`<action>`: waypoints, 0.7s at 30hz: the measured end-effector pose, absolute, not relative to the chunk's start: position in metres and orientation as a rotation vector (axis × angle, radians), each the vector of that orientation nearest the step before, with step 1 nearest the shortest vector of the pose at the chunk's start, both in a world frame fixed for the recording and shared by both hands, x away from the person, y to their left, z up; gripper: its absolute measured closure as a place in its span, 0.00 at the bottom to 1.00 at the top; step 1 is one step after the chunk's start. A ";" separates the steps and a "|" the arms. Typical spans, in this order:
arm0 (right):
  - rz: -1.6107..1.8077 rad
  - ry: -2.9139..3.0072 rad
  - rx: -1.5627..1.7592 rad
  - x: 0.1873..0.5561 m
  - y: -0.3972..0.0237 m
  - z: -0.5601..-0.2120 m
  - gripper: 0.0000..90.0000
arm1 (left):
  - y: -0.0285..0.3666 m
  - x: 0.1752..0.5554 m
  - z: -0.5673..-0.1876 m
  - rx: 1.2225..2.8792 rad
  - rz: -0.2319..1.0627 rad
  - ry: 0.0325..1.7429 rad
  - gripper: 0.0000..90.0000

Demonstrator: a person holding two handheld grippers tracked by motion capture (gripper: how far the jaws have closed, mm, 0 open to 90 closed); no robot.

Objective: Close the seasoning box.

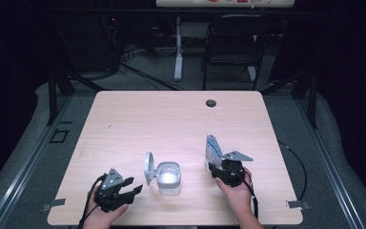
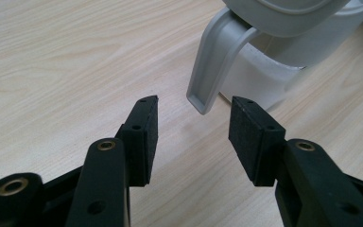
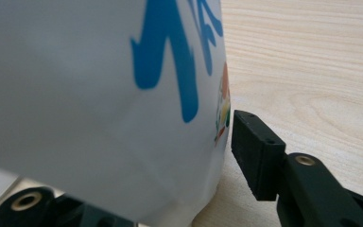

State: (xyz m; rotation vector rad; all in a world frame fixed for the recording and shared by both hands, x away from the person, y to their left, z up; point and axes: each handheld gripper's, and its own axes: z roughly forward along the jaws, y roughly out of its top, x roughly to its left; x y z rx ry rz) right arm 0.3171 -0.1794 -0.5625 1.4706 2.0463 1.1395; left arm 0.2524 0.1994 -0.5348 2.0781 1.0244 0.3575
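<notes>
A white carton with blue print [image 1: 213, 149] stands upright on the table's right half. My right gripper [image 1: 217, 168] sits just behind it, its jaws on either side of the carton's base. In the right gripper view the carton [image 3: 99, 94] is close up; the right pad [image 3: 257, 151] stands a sliver off its edge and the left pad is hidden behind it. A white lidded container [image 1: 169, 177] with its round lid [image 1: 148, 168] flipped up stands in the front middle. My left gripper [image 1: 136, 187] is open and empty, pointing at the container's grey lid hinge arm [image 2: 217, 56].
The light wooden table [image 1: 171, 114] has a dark cable hole [image 1: 211, 103] near its far edge. A black chair [image 1: 233, 43] and a white desk leg [image 1: 178, 47] stand beyond the table. Cables trail from both grippers.
</notes>
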 end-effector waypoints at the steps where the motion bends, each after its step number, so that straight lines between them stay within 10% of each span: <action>1: 1.142 2.052 1.464 0.317 -0.179 -0.562 0.60 | 0.200 0.252 -0.535 2.077 0.359 1.027 0.60; 21: 1.157 2.073 1.408 0.306 -0.176 -0.557 0.50 | 0.207 0.251 -0.530 2.036 0.375 1.049 0.58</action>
